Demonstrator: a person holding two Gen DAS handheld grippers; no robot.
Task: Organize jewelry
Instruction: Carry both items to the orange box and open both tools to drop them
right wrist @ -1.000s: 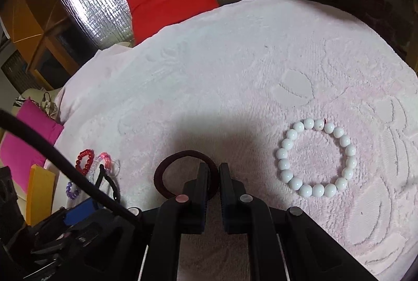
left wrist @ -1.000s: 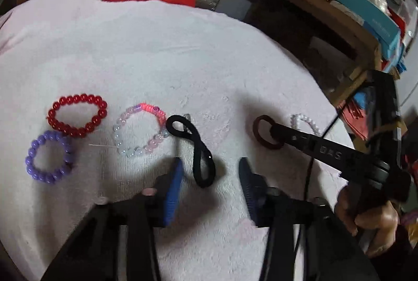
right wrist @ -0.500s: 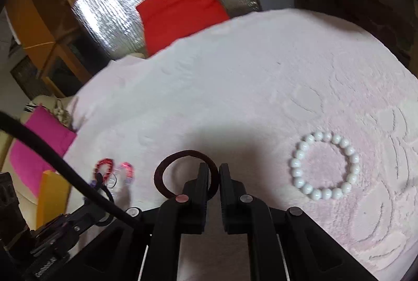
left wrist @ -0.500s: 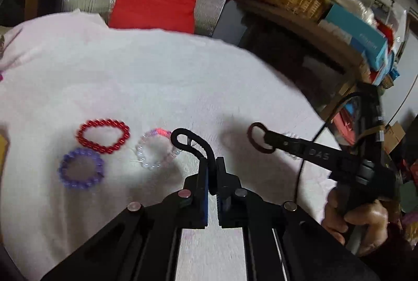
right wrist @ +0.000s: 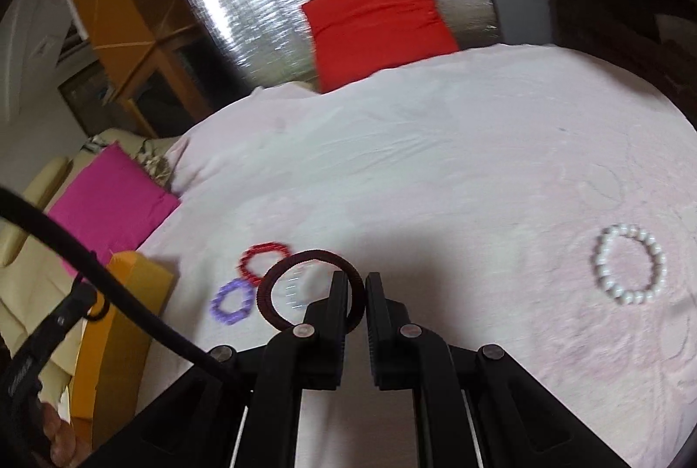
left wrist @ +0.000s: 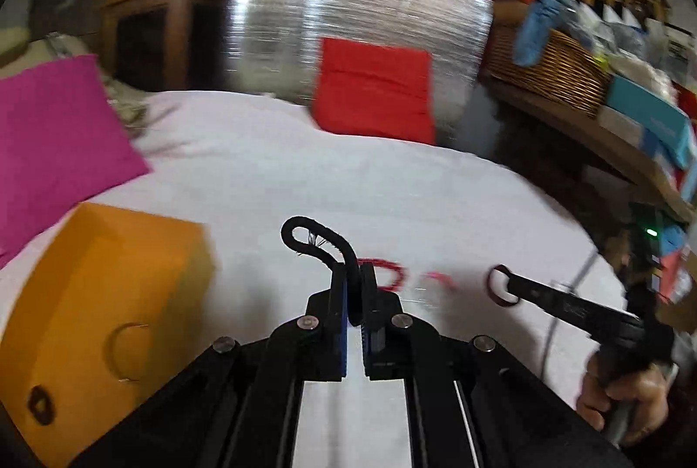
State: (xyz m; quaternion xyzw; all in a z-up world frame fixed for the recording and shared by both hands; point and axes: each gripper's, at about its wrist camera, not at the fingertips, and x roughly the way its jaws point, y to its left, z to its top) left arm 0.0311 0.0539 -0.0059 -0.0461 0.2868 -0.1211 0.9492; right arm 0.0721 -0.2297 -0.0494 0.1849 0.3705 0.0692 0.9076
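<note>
**Two hair ties held, one in each gripper**

My left gripper (left wrist: 353, 285) is clenched on the black hair tie (left wrist: 314, 239), which curls up and to the left out of the fingertips, lifted clear of the pink cloth (left wrist: 331, 180). My right gripper (right wrist: 357, 287) is clamped on the dark red hair tie (right wrist: 305, 287), pinching its right edge so that the ring stands open to the left of the fingers, also off the cloth.

Seen through and just beyond that ring lie the red bead bracelet (right wrist: 263, 259) and the purple bead bracelet (right wrist: 231, 302), close together on the cloth. The white bead bracelet (right wrist: 629, 270) lies well apart from them, far to the right.

The left wrist view is blurred; the red bracelet shows there only as a smear beyond my fingers. An orange box (left wrist: 109, 320) sits at the left edge of the cloth, with a magenta cushion (left wrist: 56, 146) behind it. At the far side a red cushion (right wrist: 377, 19) leans on a silver foil panel (right wrist: 261, 11), with a wicker basket (left wrist: 544, 72) on the shelf to the right.
</note>
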